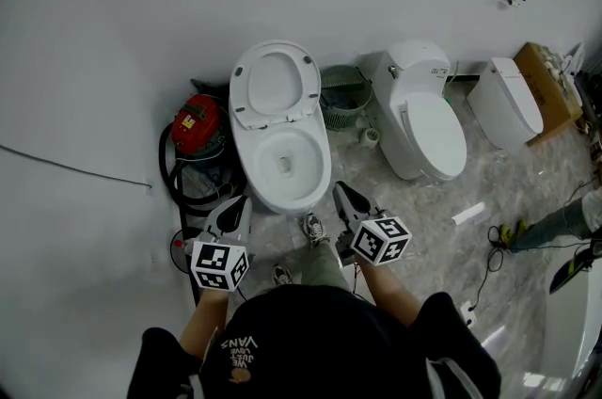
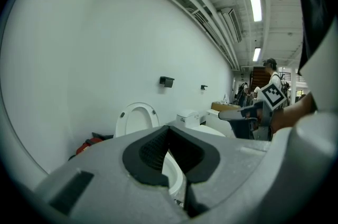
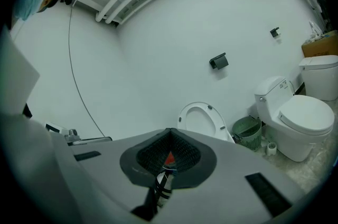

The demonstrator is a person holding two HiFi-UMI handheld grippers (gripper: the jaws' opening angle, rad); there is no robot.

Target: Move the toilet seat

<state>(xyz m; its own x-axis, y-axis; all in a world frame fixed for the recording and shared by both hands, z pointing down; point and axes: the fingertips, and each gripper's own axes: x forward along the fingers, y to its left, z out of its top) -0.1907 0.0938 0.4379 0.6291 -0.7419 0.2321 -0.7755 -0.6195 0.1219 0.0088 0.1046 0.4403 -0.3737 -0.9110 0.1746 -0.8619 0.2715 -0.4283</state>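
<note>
Fingers (image 2: 150, 150) of left gripper (image 1: 243, 201) and right gripper (image 1: 340, 190) closed, empty.

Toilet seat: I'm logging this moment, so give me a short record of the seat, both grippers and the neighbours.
Toilet seat: raised, leaning back toward the wall
Bowl: uncovered
Left gripper: shut, empty, short of the bowl
Right gripper: shut, empty, short of the bowl
Picture left: red machine with black hose
Picture right: green basket, second toilet, lid down
</note>
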